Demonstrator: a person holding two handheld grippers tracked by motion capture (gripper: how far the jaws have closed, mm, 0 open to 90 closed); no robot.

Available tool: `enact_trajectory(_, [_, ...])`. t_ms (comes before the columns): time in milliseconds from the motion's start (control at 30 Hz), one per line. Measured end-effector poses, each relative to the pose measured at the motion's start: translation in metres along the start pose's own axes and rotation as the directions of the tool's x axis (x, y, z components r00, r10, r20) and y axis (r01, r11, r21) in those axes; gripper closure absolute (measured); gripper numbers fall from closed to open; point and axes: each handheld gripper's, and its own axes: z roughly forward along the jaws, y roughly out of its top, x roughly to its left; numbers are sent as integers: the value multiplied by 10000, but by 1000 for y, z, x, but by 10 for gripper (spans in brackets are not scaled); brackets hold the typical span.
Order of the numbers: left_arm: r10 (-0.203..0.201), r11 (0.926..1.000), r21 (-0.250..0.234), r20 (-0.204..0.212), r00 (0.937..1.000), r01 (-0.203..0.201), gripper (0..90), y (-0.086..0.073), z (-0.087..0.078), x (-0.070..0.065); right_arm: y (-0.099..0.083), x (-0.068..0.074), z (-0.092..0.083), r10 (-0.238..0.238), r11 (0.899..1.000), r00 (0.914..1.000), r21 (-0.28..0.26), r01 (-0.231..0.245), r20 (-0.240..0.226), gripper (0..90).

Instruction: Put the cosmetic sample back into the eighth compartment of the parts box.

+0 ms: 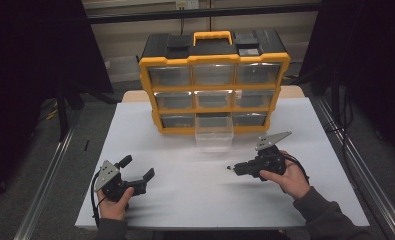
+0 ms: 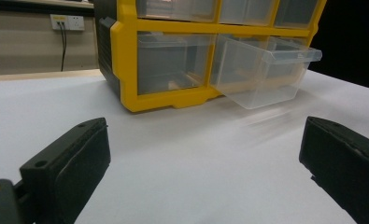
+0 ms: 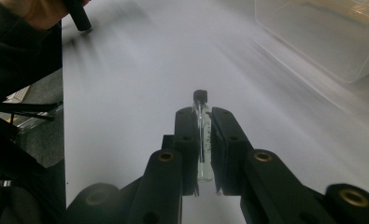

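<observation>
A yellow and black drawer cabinet (image 1: 214,80) stands at the back of the white table (image 1: 185,200). Its bottom middle clear drawer (image 1: 214,132) is pulled out, and the left gripper view shows this drawer (image 2: 266,70) tilted forward. My right gripper (image 1: 233,169) is at the front right, pointing left, shut on a small clear glass vial with a black cap (image 3: 201,126); the vial's cap pokes out past the fingertips. My left gripper (image 1: 136,168) rests at the front left, open, with nothing between its pads (image 2: 74,168).
Metal rails (image 1: 50,170) run along both sides of the table. A wall socket (image 2: 67,22) with a cable is behind the cabinet. The table's left edge (image 3: 63,116) drops off to a dark floor.
</observation>
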Motion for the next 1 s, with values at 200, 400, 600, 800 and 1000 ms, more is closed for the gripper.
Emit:
enact_trajectory(200, [20,10000,8,12,10000,-20,20,0,0,0,5,1,0,-95,9999,9999,44,95,-73,811])
enact_trajectory(400, [2,10000,-29,7,10000,-2,20,0,0,0,10,2,-2,-135,9998,9998,127,137,-168,811])
enact_trajectory(600, [-69,10000,-40,3,10000,69,20,0,0,0,14,1,-1,-211,9997,9994,153,215,-290,811])
enact_trajectory(800, [-80,9999,-95,75,9999,81,20,1,0,0,20,0,-2,-283,9994,9989,203,291,-371,811])
enact_trajectory(1000, [-11,10000,-41,83,10000,11,20,1,-1,0,25,0,-3,-333,9990,9988,279,343,-356,811])
